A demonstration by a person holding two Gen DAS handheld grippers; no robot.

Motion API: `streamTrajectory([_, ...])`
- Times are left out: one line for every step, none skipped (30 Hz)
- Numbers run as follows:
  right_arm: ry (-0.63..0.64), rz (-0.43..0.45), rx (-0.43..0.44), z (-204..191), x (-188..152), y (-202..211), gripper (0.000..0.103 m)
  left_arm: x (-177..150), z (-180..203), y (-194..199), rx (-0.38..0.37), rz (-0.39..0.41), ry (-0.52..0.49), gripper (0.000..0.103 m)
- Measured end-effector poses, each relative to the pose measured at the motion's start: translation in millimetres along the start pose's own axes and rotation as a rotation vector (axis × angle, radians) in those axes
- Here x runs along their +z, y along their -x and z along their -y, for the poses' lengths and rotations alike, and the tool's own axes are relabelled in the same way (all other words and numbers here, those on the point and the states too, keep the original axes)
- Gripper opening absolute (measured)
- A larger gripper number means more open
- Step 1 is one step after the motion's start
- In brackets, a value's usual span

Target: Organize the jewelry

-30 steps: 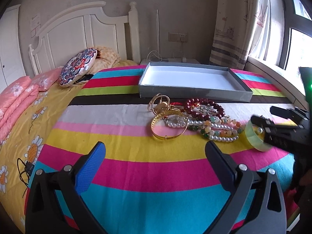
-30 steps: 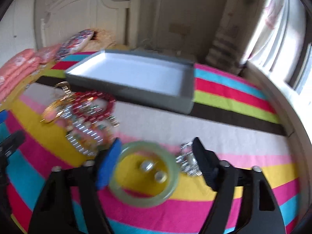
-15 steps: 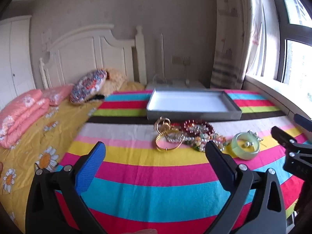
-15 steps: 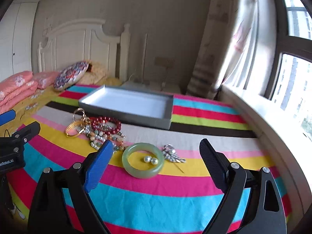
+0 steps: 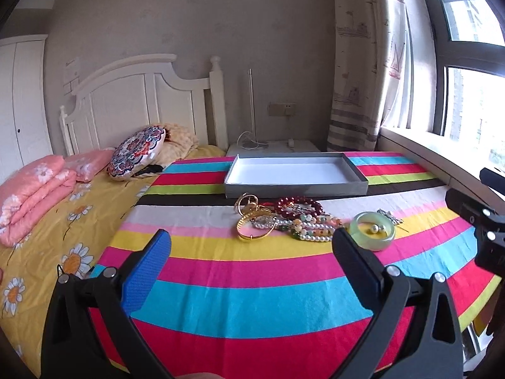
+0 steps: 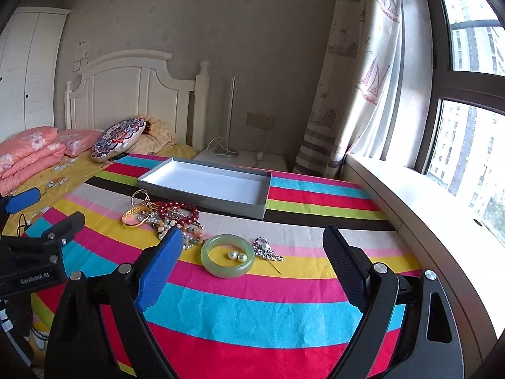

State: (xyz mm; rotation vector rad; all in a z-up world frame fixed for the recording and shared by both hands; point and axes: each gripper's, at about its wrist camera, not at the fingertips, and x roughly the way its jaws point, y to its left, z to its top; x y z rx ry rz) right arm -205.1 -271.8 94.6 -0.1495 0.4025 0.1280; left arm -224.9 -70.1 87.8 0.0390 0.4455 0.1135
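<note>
- Since a second ago both tools have pulled back and up from the jewelry; the green bangle that sat right between the right tool's fingers now lies on the striped cloth, free of any grip.
- Left wrist view: the left tool hangs with its fingers wide apart, holding nothing, well short of the pile. The grey tray at the far side of the striped cloth shows only its bare white floor. In front of it lie the gold bangle, the dark red bead bracelet and the pearl strands, tangled together, with the green bangle just beside them to the right.
- Right wrist view: the right tool is likewise spread and empty. The green bangle lies flat with two pearl earrings inside its ring, and a silver brooch just beside it.
- Judged from this, nothing is sorted yet: every piece remains outside the tray, so the whole job of moving them in is left.
</note>
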Motion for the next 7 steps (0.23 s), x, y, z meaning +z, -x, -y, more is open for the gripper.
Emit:
streamTrajectory([-0.002, 0.0, 0.0, 0.7, -0.2, 0.7, 0.086, -0.1, 0.8, -0.3, 0.006, -0.005, -0.004, 0.101])
streamTrajectory([-0.006, 0.001, -0.002, 2.1, 0.0, 1.1, 0.086, -0.5, 1.2, -1.3, 0.009, -0.01, -0.005, 0.101])
streamTrajectory([-0.007, 0.001, -0.002, 2.1, -0.6, 2.2, 0.086, -0.3, 1.4, -1.7, 0.006, -0.015, -0.007, 0.101])
streamTrajectory([-0.008, 0.001, -0.001, 2.0, -1.0, 2.7, 0.086, 0.1, 1.1, -2.0, 0.008, -0.019, -0.006, 0.101])
streamTrajectory([-0.007, 0.002, -0.001, 1.9, -1.1, 3.1, 0.086, 0.6, 0.2, -2.3, 0.012, -0.019, 0.0, 0.101])
streamTrajectory([-0.005, 0.003, -0.002, 1.5, -1.5, 3.7, 0.086, 0.6, -0.3, -2.3, 0.012, -0.019, 0.005, 0.101])
streamTrajectory([-0.004, 0.001, 0.001, 1.5, -1.5, 3.6, 0.086, 0.4, -1.0, -1.8, 0.01, -0.019, 0.009, 0.101])
